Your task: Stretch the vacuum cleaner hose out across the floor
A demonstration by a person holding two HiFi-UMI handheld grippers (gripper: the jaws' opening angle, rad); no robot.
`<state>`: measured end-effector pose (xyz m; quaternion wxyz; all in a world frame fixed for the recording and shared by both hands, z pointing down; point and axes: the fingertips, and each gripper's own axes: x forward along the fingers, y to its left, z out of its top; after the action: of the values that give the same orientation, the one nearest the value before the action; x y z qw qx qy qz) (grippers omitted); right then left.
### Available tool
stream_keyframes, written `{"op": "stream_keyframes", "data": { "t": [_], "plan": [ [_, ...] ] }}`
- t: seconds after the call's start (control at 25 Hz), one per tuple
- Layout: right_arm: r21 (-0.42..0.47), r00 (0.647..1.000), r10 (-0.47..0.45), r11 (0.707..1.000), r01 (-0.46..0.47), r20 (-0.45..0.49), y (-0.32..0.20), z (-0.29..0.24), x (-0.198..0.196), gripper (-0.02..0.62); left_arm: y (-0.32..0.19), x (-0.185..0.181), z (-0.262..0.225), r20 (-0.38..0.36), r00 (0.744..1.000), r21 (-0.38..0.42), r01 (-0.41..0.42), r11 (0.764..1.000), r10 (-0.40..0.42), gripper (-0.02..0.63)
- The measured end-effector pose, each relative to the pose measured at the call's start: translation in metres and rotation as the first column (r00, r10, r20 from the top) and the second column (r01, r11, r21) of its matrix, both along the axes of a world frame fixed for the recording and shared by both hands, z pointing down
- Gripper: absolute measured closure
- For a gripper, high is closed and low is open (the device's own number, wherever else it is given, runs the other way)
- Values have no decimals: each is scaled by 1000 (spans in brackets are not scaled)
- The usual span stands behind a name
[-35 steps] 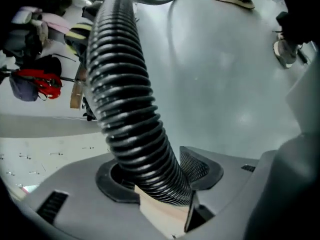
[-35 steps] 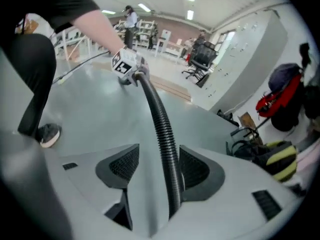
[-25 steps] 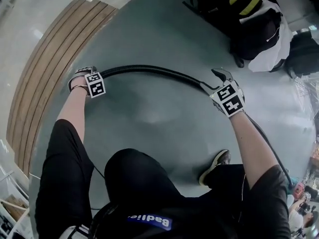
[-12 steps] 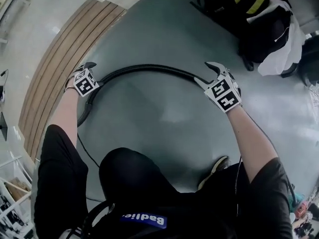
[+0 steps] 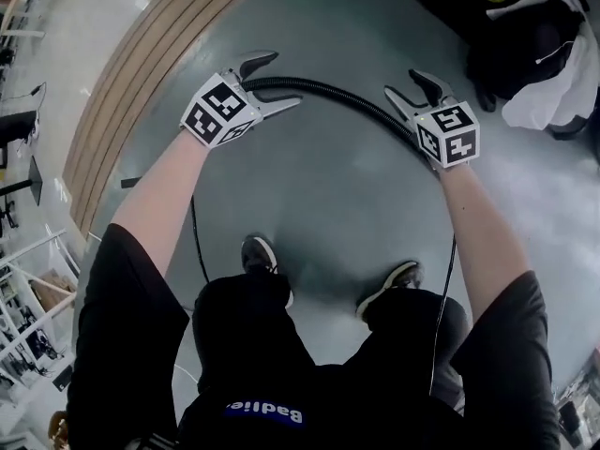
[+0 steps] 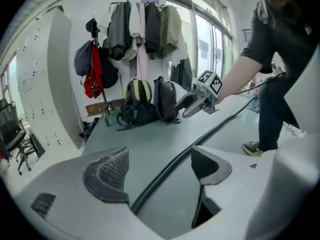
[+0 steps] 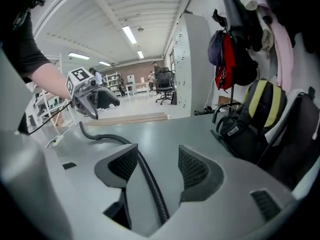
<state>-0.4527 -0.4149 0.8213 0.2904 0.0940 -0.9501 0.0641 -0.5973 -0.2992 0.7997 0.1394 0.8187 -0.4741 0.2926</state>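
Left gripper [image 5: 281,80], just opened wide, is being lifted off the vacuum hose [image 5: 342,97]; right gripper [image 5: 401,82] is being held wide around it. Regripping seems next.

Black ribbed hose [image 5: 323,89] on a grey-green floor [image 5: 309,190]. Left gripper [image 5: 281,81]: pale grey tongs, black-and-white square markers. Right gripper [image 5: 403,84]: same. Tan wooden planks [image 5: 141,87] alongside. Backpack [image 6: 137,100] black with yellow, hanging bag [image 6: 92,79] red.

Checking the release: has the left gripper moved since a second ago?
Yes: the left gripper has lifted and swung right, away from the wooden strip; its jaws just opened, gripping nothing.
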Motion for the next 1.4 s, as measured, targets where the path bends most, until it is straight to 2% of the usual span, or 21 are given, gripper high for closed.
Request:
{"op": "stream_keyframes", "data": {
  "t": [0.16,0.24,0.32,0.4,0.48,0.64,0.8,0.92,1.08,1.2,1.32,1.4],
  "plan": [
    [-44,999,43,998,-43,3,17,-35,23,341,11,56,-53,-62,992,-8,-107,994,106,210],
    [-50,999,51,997,-50,13,15,-61,29,341,13,64,-90,-58,986,-5,-156,988,155,210],
    [-60,998,59,997,-57,28,12,-94,34,341,11,60,-141,-42,985,13,-165,986,165,210],
    [-78,996,68,995,-63,60,18,-137,42,341,10,59,-204,-48,990,47,-131,990,133,210],
    [-103,989,93,991,-82,111,29,-190,57,341,14,73,-269,-80,992,85,-94,992,101,210],
    [-228,960,172,966,-120,223,79,-312,103,341,47,133,-397,-159,986,149,-28,988,52,210],
    [-324,931,214,939,-113,294,140,-439,173,341,86,201,-517,-309,949,152,122,981,-70,210],
    [-309,916,211,945,-102,342,170,-531,220,341,113,245,-596,-372,923,170,173,970,-100,210],
    [-279,895,226,953,-120,384,219,-611,263,342,154,298,-665,-432,902,234,126,964,-13,210],
    [-268,873,284,945,-186,397,269,-649,280,341,197,327,-691,-491,868,258,63,964,75,210],
    [-247,828,362,928,-278,428,316,-687,287,341,241,345,-711,-526,831,285,-28,958,180,212],
    [-266,787,415,908,-324,457,352,-708,288,341,277,351,-724,-513,824,296,-94,950,241,212]
  ]
}}
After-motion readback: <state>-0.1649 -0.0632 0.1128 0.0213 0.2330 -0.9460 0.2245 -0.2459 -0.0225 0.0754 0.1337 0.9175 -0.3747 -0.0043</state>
